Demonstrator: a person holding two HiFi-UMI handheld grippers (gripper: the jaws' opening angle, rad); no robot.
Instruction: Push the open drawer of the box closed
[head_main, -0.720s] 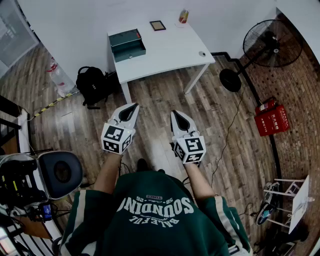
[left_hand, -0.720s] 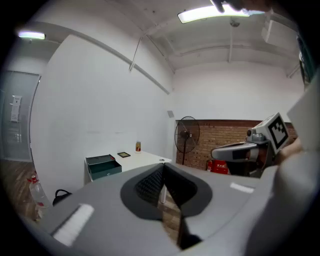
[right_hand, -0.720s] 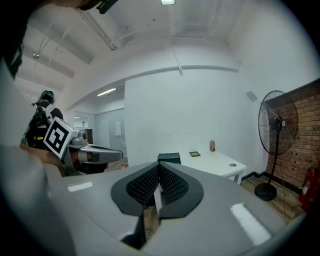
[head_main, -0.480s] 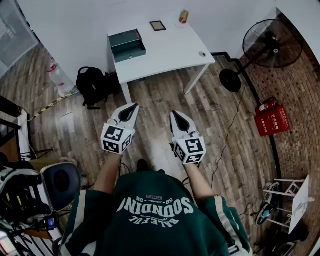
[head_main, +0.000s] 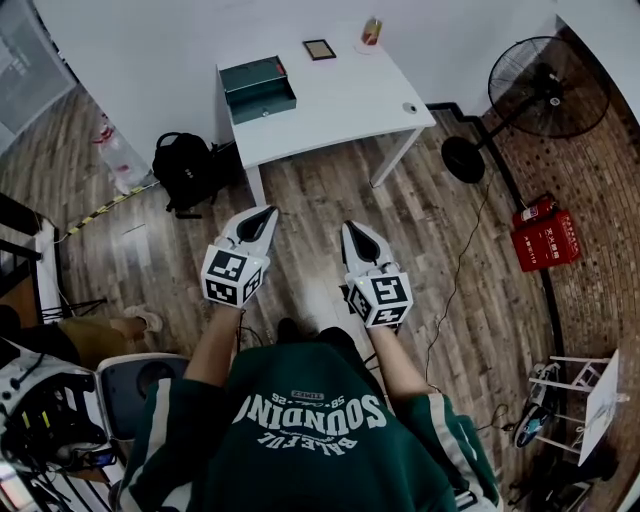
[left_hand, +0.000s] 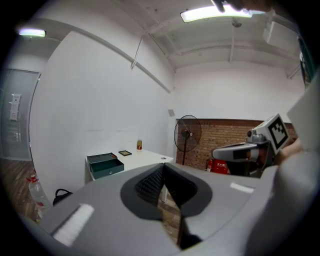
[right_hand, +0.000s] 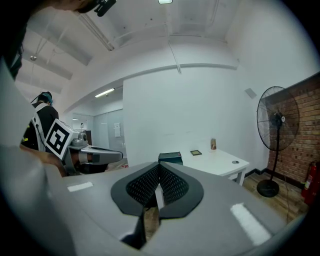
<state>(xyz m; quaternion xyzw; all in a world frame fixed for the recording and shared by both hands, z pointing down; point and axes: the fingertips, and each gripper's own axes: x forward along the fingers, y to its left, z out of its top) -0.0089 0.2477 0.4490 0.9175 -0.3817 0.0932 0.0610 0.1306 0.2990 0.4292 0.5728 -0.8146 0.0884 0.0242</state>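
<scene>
Both your grippers are clenched and empty. The left gripper (head_main: 264, 214) has its pads meeting at the tips with nothing between them, and the right gripper (head_main: 353, 230) is the same. You hold them side by side in front of your chest, pointing a little downward toward the floor ahead.

Almost nothing about them has changed in the last moment. They sit where they did, and the table (head_main: 345, 105) has barely shifted in your head view. The real change is off to your left. The chair (head_main: 140, 385) has slid back toward the bottom corner, and another person's leg (head_main: 100, 328) now shows where it stood. That is traffic beside you, not progress.

The box (head_main: 252, 73) stands at the table's far left corner, near the wall, with its drawer (head_main: 263, 103) pulled out toward you and still open. You are well apart from it, with bare floor between and a backpack (head_main: 186, 166) by the table's left leg.

So the task has not begun. Judging from here, you need to walk up to the table first. Closed jaws should suit a push on the drawer front well enough.
</scene>
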